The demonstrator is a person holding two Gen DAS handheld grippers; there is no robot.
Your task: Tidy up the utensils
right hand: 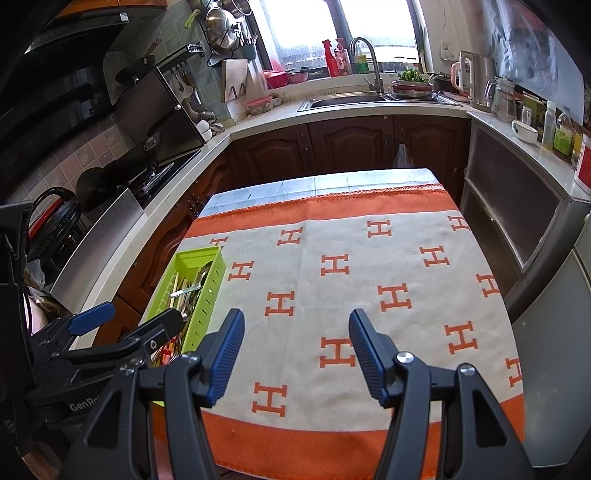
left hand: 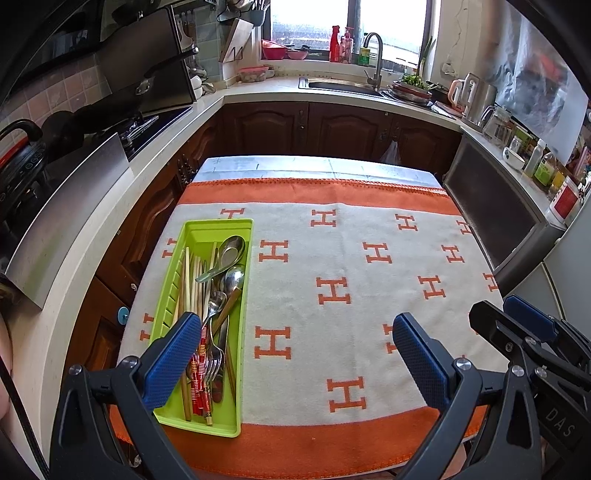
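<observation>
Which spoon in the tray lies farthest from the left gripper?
The large spoon at the green tray's far end; the other spoon bowls lie nearer the left gripper.

**Lighting and image quality**

Daylight enters through the window [left hand: 351, 22], which is blown out to white. The cloth-covered surface [left hand: 332, 258] is evenly lit and sharp. Strong fisheye bending and dark vignetting mark the edges of both views.
</observation>
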